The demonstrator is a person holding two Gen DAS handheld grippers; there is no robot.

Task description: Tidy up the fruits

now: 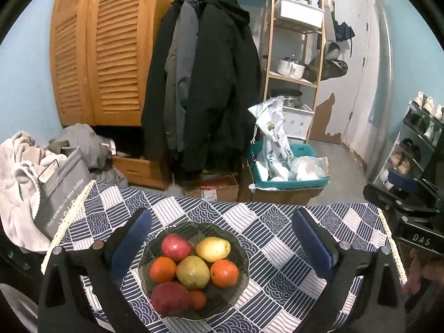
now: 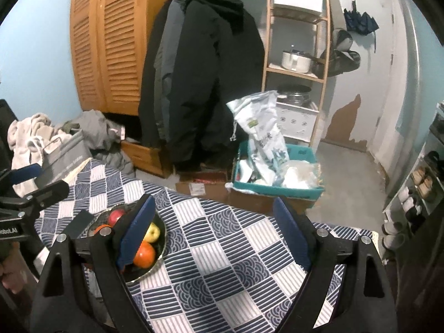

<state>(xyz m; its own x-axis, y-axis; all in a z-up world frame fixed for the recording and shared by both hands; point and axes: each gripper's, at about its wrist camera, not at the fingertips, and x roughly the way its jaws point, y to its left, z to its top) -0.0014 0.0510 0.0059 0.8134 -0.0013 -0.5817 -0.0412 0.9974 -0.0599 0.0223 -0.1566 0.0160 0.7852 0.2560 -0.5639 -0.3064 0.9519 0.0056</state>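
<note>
Cluttered room w/ blue walls; small table w/ blue-and-white patterned tablecloth (image 1: 277, 238) sits in front. Glass bowl (image 1: 241, 252) rests on the cloth, holding all the fruit: red apple (image 1: 176, 247) at back left, yellow pear (image 1: 213, 249) back right, yellow-green pear (image 1: 193, 271) in the middle, orange (image 1: 163, 269) to its left, second orange (image 1: 224, 273) to its right, dark red apple (image 1: 170, 298) at front, small orange (image 1: 197, 299) tucked beside it. No fruit on the bare cloth.

Left gripper (image 1: 222, 244) hangs over the bowl, jaws spread wide, blue pads either side of the bowl, touching nothing. Right gripper (image 2: 216, 236) sits to the bowl's right over bare cloth, jaws apart, nothing between them; its left pad overlaps the bowl in its own view.

Behind the table: black coats (image 1: 211, 83) on a rail, louvered wood wardrobe (image 1: 102, 52), bamboo shelf unit (image 1: 294, 63) w/ pot, teal basket (image 1: 288, 183) of plastic bags, grey bin (image 1: 61, 186) w/ laundry at left, shoe rack (image 1: 410, 144) at right.
</note>
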